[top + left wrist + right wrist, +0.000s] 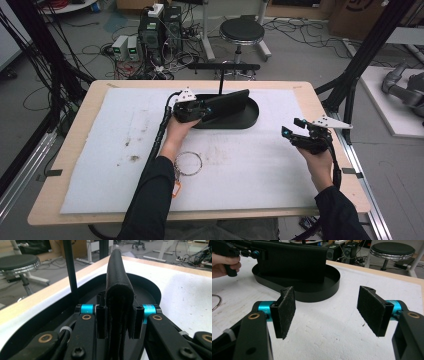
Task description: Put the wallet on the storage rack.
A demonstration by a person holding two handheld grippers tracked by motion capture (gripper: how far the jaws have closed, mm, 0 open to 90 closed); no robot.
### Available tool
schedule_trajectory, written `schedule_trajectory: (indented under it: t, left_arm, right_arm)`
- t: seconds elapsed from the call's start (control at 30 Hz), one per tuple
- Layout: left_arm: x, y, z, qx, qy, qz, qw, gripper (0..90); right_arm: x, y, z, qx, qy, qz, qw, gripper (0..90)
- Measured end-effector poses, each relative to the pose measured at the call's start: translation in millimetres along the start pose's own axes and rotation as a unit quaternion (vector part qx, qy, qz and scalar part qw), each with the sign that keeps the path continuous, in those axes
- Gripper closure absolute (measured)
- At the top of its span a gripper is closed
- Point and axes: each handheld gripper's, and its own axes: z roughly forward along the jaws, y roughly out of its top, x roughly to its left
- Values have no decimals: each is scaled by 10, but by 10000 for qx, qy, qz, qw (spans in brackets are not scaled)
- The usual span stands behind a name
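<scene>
Half the job, by my reckoning, is looking done: the left tongs (117,323) are clamping one end of a black folded wallet (119,290), holding it upright on its edge inside the black oval tray (252,118) at the far middle of the bench (75,150). What is remaining, I am judging, is either settling the wallet down in the tray and letting go, or lifting it clear; the pictures are not telling which. In the left gripper view the wallet is sitting squarely between the two pads, running away from them toward the tray's far wall. The right tongs (332,308) are hanging released, jaws spread wide with nothing between them, hovering over the white foam mat (250,170) well apart from the wallet, which is standing ahead of them and to their left
</scene>
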Motion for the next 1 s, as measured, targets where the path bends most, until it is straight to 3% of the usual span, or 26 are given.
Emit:
schedule_trajectory:
  t: [0.27, 0.4, 0.6, 0.9, 1.0]
  left_arm:
    - [9, -34, 2, 556, 111, 194, 9982, 718]
    - [8, -49, 19, 566, 132, 103, 9983, 708]
    - [-5, -33, 14, 629, 203, 158, 9977, 674]
    - [-6, -21, 0, 648, 328, -48, 9973, 519]
    - [-14, -6, -16, 611, 303, -370, 9970, 415]
  right_arm:
    - [10, 0, 11, 26, 17, -35, 10000, 317]
    - [12, -2, 16, 42, 30, -28, 10000, 317]
    - [8, -3, 16, 50, 45, -17, 10000, 317]
    - [15, -1, 16, 43, 47, -38, 10000, 317]
    - [13, -3, 22, 53, 50, -36, 10000, 317]
